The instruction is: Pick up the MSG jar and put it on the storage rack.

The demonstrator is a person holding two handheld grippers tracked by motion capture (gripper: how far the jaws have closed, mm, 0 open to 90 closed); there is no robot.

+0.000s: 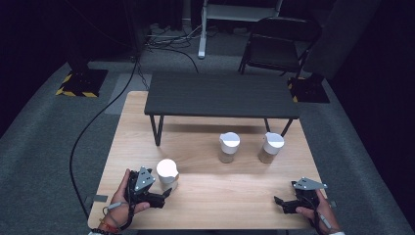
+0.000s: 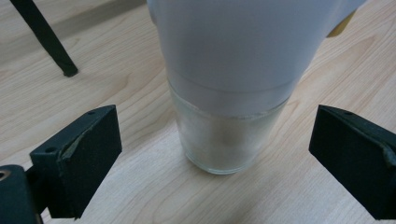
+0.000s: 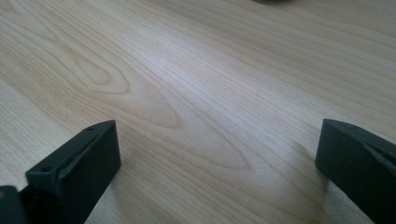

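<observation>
- Work in hand, as I judge it: the left gripper (image 1: 165,194) is lining up on the near jar (image 1: 168,175), a glass jar with a white cap, standing on the table (image 1: 205,210).
- Landmark: the small dark bench (image 1: 220,94) at the far half of the table. The near jar stands well in front of the bench's left leg, toward the person's edge.
- Two more capped jars, middle jar (image 1: 228,147) and right jar (image 1: 270,147), stand just in front of the bench, near its right leg and apart from each other.
- Left jaws: wide open, holding nothing. In the left gripper view the near jar (image 2: 229,88) stands between them but a little beyond the tips, with clear wood on both sides. No contact.
- Right gripper (image 1: 283,203): jaws wide open, empty, over bare wood, well in front of the bench's right leg.
- Progress: approach looks nearly finished; closing, gripping and lifting are all left. Where the jar is meant to go, I cannot tell.
- Orientation: near jar upright, long axis vertical, cap on top, glass base flat on the table. No tilt visible. The cap has a small spout-like lip; its heading is hard to read.
</observation>
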